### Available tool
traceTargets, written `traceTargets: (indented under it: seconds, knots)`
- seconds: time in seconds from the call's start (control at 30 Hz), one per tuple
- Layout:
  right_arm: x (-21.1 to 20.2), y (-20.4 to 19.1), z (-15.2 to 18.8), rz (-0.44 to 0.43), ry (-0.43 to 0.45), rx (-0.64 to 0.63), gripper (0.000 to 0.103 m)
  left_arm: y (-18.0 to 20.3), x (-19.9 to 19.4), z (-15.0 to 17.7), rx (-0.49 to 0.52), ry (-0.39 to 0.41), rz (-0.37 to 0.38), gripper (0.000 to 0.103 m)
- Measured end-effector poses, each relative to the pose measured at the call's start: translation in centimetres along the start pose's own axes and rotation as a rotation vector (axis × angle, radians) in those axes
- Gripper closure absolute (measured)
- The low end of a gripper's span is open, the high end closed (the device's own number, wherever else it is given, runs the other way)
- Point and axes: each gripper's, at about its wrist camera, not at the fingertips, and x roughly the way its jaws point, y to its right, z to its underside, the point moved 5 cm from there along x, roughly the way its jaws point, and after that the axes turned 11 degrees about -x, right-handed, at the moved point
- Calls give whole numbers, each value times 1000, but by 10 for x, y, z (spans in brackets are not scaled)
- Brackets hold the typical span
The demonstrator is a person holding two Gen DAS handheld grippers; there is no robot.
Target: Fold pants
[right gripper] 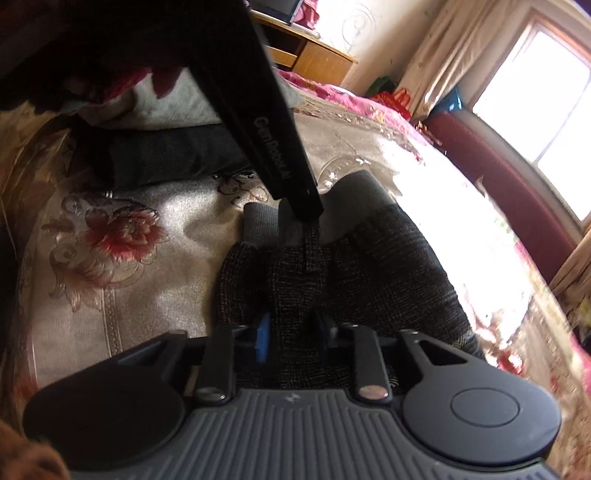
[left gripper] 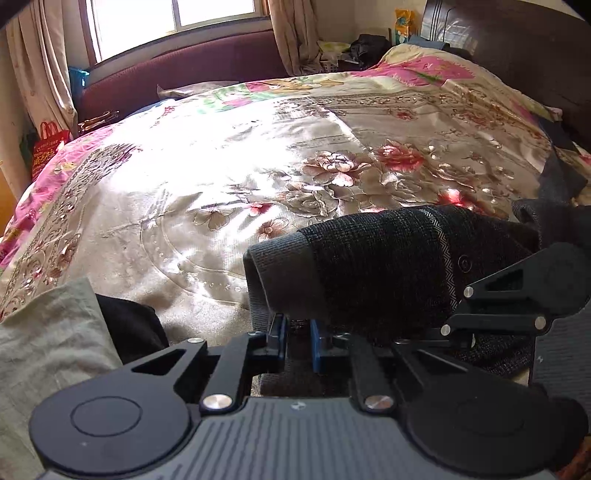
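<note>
Pants clamped, both hand-held grippers

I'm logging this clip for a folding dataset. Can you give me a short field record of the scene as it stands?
surface: bed with floral bedspread
garment: dark knit pants, waist end bunched
left hand-held gripper: shut on the pants
right hand-held gripper: shut on the pants
other items: pale cloth at the near left, folded dark garment further along the bed
background: window, curtains

We hold L gripper and R gripper angled down, jaws clamped on pants.
</note>
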Motion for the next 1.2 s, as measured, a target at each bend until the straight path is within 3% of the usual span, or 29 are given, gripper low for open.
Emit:
traceTargets:
  seconds: [0.1, 0.27, 0.4, 0.47, 0.6, 0.7, 0.8, 0.9, 1.03, 1.13, 1.2]
  knots:
    - [-17, 17, -11, -63, 27, 121, 93, 0, -12, -8, 35, 35, -2, 74]
    - [-48, 13, -33, -101, 110, 160, 94, -14, -39, -11, 1, 93, -26, 75]
    - [-9, -19, -14, -152, -5, 117, 94, -21, -10, 18, -26, 12, -91, 76]
    - [-10, -27, -11, -120, 13, 65, 93, -17, 2, 34, -10, -25, -116, 76]
    - [-39, -16, -11, -130, 67, 76, 75, -16, -15, 34, 5, 9, -146, 75]
    - [-66, 4, -4, -97, 103, 122, 75, -13, -32, 25, 31, 51, -165, 75]
    - [-81, 26, 14, -19, 87, 166, 70, 10, -39, 17, 73, 82, -112, 75]
    - [-86, 46, 53, 43, -12, 211, 69, 45, -24, 21, 116, 53, -36, 75]
    - [-87, 69, 111, -19, -175, 416, 69, 88, 6, 45, 169, -74, 45, 78]
    - [-114, 87, 140, 4, -147, 558, 68, 112, 6, 48, 279, -54, -15, 80]
    - [-137, 105, 160, 72, -126, 633, 67, 125, -1, 40, 277, -48, 33, 77]
